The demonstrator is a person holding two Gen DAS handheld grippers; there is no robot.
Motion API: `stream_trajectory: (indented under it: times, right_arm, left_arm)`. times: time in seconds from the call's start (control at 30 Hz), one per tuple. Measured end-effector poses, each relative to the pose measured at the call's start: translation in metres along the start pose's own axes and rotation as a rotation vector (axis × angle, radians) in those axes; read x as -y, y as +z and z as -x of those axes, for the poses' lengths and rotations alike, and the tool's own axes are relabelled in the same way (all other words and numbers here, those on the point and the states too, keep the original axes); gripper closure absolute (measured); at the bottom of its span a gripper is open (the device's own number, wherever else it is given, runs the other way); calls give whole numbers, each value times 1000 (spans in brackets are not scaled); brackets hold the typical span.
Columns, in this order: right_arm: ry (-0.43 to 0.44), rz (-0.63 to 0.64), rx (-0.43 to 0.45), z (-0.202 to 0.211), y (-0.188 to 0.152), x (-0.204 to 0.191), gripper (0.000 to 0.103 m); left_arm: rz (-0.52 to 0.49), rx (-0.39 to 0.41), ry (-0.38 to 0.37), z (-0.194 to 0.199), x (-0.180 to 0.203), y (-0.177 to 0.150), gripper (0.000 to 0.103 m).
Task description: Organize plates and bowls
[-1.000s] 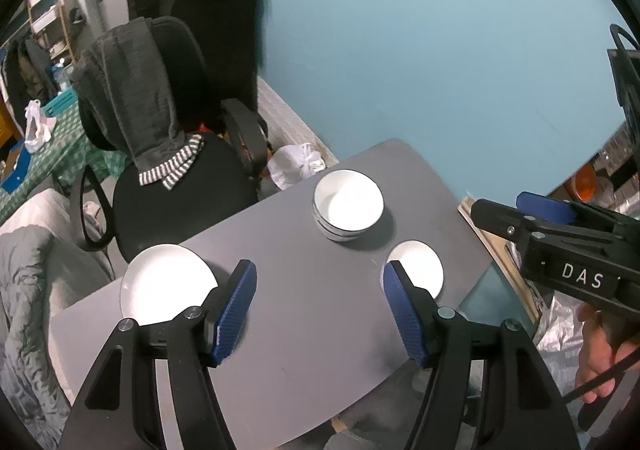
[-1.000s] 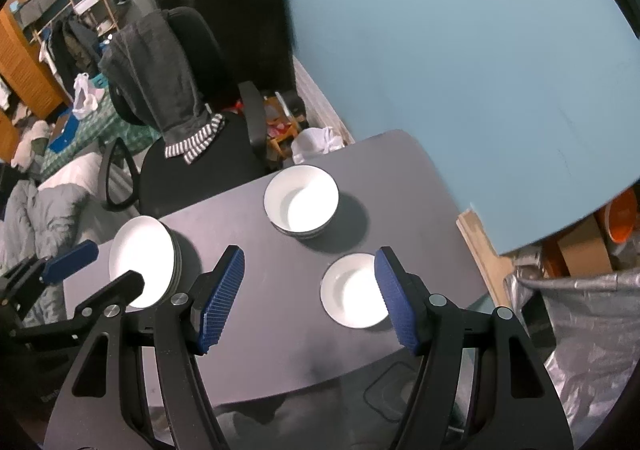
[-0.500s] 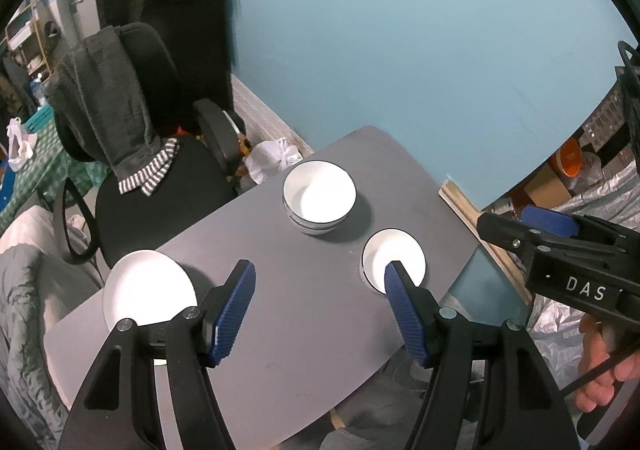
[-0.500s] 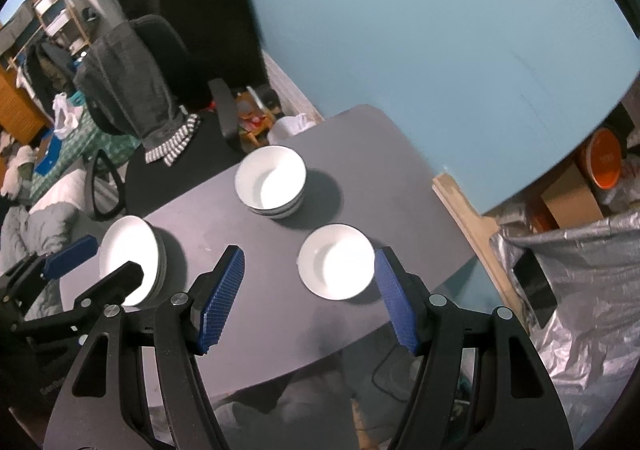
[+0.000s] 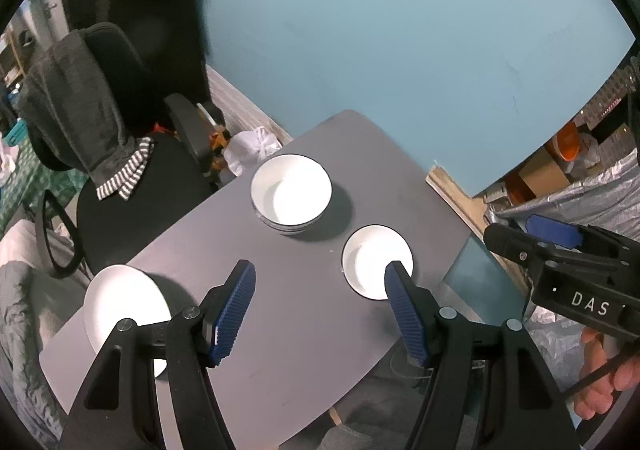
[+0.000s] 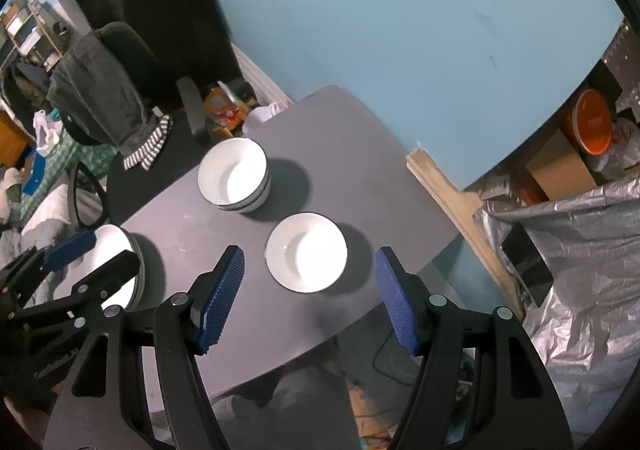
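On the grey table (image 5: 304, 330) (image 6: 360, 154) stands a stack of white bowls (image 5: 291, 194) (image 6: 234, 180) toward the back. A single white bowl (image 5: 372, 262) (image 6: 306, 250) sits in front of it near the table's right edge. A stack of white plates (image 5: 124, 302) (image 6: 116, 262) lies at the left end. My left gripper (image 5: 320, 310) hovers high over the table's middle, open and empty. High above the single bowl is my right gripper (image 6: 308, 298), also open and empty. Each gripper shows at the edge of the other's view.
A black office chair (image 5: 120, 154) draped with a grey garment stands behind the table's left side. A blue wall (image 5: 380, 30) backs the table. Boxes, an orange tub (image 6: 592, 122) and silver foil sheeting (image 6: 580, 250) crowd the floor at the right. A hand (image 5: 604, 382) holds the right gripper.
Both grippers have drifted across and slightly down over the table, rolling a little. The bowls and plates now sit further left in both views. Both pairs of jaws stay as wide as before.
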State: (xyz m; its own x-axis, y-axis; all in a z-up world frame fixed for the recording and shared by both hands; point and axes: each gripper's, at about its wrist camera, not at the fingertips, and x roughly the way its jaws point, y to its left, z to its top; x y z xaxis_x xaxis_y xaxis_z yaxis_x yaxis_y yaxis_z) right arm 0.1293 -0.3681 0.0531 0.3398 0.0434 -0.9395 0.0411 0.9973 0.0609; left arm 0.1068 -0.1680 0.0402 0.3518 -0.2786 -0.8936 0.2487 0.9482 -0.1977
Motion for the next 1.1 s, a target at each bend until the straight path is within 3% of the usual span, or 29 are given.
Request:
stream_trajectory:
  times: [0.57, 1.1]
  right_arm:
    - [-32, -62, -91, -40, 13, 37, 36]
    - [-11, -62, -188, -100, 22, 47, 36]
  left_arm:
    - [-28, -111, -33, -60, 12, 20, 35]
    - [-71, -199, -21, -126, 16, 15, 35]
